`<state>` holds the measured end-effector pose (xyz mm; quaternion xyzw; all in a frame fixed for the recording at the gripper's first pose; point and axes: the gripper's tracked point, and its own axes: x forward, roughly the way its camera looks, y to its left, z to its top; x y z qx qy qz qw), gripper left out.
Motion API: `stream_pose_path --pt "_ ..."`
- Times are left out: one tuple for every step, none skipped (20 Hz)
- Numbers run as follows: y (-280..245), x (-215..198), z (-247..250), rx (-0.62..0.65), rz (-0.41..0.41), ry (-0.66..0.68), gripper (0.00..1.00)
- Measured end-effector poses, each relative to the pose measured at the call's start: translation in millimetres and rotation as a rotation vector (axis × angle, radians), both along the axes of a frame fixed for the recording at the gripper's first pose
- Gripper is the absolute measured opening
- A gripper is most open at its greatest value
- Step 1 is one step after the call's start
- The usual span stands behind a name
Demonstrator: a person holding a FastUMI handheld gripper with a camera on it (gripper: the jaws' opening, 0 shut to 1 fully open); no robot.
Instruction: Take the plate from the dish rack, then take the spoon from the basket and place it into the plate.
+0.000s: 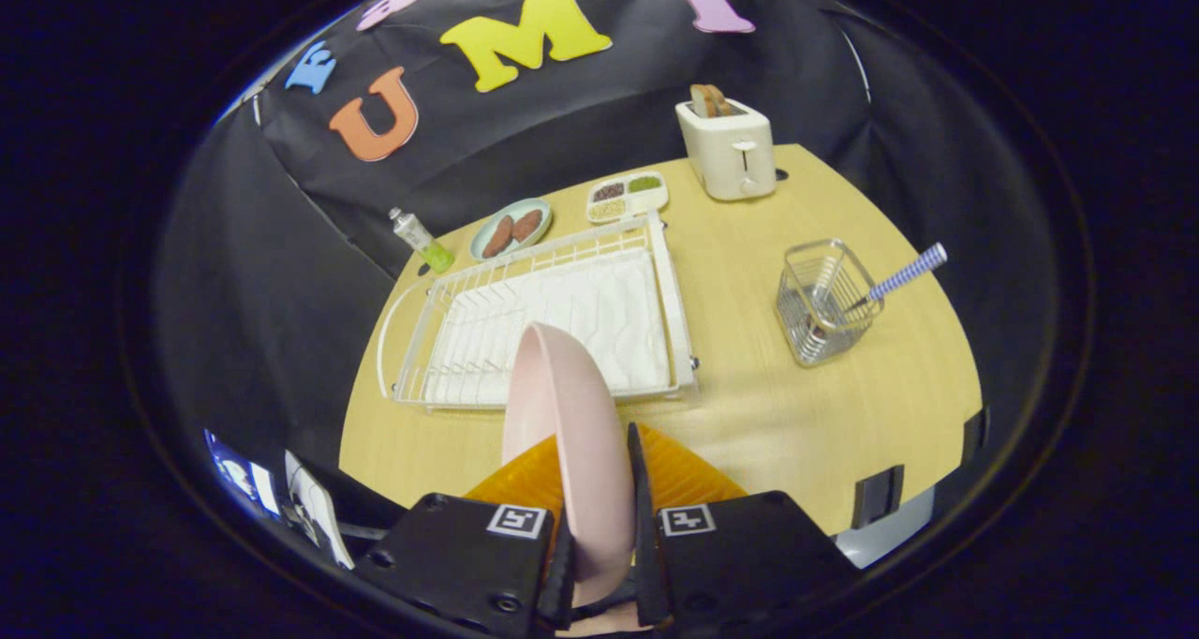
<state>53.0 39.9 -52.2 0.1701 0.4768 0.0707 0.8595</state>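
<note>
The tool (599,536) pinches a smooth pink plate (567,414) edge-on between its fingers; the white wire dish rack (543,311) sits just beyond.

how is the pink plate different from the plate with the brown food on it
The pink plate is held on edge between the gripper fingers, clear of the white dish rack; the pale green plate lies flat on the table beyond the rack. The pink plate carries nothing; the green one holds two brown pieces of food. Colour differs: pink against pale green. Both are round.
</note>
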Motion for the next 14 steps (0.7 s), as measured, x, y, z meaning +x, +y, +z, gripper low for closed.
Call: stream_pose_path --pt "-2 -10 -16 0.027 -0.010 0.018 0.31" --pt "-3 -18 -32 0.060 -0.021 0.042 0.31" --pt "-2 -24 -51 0.087 -0.023 0.074 0.31" --pt "-2 -28 -65 0.113 -0.024 0.108 0.31" --pt "0 -27 -76 0.138 -0.033 0.130 0.31" --pt "0 -25 -80 0.156 -0.038 0.135 0.31" --pt "-1 -20 -81 0.171 -0.043 0.132 0.31" --pt "-1 -18 -82 0.189 -0.050 0.130 0.31" --pt "-1 -16 -83 0.205 -0.057 0.130 0.31" --pt "-1 -13 -85 0.222 -0.056 0.130 0.32" --pt "1 -11 -85 0.236 -0.060 0.134 0.33" --pt "0 -9 -86 0.248 -0.066 0.134 0.33" --pt "-1 -7 -88 0.254 -0.069 0.134 0.33" --pt "-3 -5 -88 0.259 -0.073 0.133 0.33"
